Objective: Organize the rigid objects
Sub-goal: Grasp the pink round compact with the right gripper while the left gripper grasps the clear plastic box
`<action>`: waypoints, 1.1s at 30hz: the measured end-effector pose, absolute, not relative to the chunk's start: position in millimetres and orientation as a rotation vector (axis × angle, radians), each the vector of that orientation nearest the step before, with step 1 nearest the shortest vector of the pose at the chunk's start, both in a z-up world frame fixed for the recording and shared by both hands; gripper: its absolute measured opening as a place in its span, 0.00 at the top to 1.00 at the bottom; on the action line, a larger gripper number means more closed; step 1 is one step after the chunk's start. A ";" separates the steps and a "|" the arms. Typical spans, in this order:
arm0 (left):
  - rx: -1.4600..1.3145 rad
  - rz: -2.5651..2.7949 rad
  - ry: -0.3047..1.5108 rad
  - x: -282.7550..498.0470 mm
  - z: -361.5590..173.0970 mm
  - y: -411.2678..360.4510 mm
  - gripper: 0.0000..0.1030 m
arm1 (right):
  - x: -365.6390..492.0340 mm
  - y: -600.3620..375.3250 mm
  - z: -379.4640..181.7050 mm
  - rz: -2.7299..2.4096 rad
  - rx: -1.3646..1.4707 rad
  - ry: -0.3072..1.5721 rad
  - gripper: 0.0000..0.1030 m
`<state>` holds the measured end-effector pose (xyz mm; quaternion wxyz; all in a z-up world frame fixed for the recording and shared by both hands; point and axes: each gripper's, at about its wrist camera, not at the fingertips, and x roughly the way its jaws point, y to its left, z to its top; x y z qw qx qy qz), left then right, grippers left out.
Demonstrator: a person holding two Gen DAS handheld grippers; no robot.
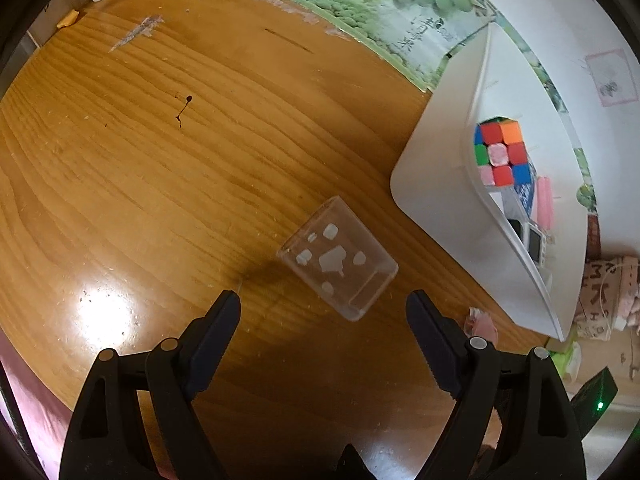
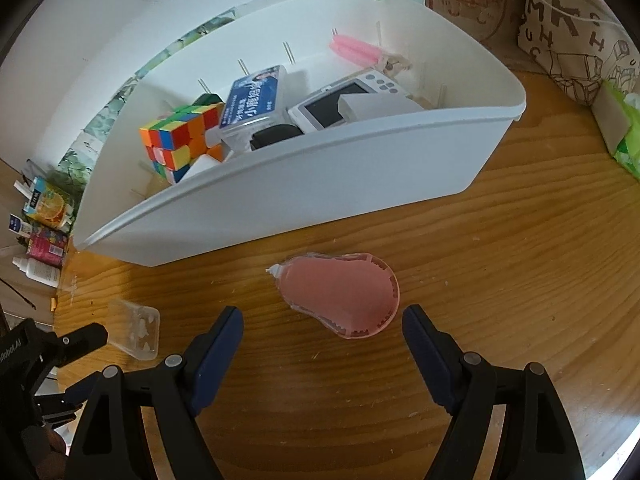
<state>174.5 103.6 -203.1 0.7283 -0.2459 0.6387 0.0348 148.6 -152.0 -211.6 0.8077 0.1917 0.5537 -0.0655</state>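
A small clear plastic box (image 1: 338,256) with white shapes on it lies on the wooden table, just beyond my left gripper (image 1: 323,312), whose jaws stand open and empty. In the right wrist view a pink teardrop-shaped correction tape (image 2: 340,294) lies flat on the table, just ahead of my open, empty right gripper (image 2: 322,322). Behind it stands a white bin (image 2: 280,184) holding a colourful puzzle cube (image 2: 180,140), a blue-labelled box (image 2: 256,100), a small white device (image 2: 348,100) and a pink item (image 2: 354,50). The clear box (image 2: 134,328) also shows at lower left, beside the left gripper's black body.
The white bin (image 1: 448,184) sits right of the clear box, the puzzle cube (image 1: 500,152) inside it. Bottles and cartons (image 2: 42,228) crowd the far left edge. A printed paper bag (image 2: 572,32) and a green tissue pack (image 2: 624,136) stand at right. A green poster (image 1: 380,4) borders the table.
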 end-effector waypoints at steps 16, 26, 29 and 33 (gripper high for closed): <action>-0.491 0.169 1.418 201.1 -219.0 95.9 0.16 | 160.2 -149.0 -227.7 -0.152 0.388 1.234 0.20; -0.472 0.193 1.400 220.5 -226.4 91.5 0.16 | 171.2 -138.6 -229.0 -0.164 0.298 1.230 0.20; -0.470 0.193 1.397 226.9 -229.9 90.2 0.16 | 174.5 -134.8 -228.9 -0.169 0.262 1.232 0.20; -0.474 0.182 1.400 236.2 -236.2 91.8 0.16 | 172.7 -133.3 -231.8 -0.175 0.233 1.231 0.20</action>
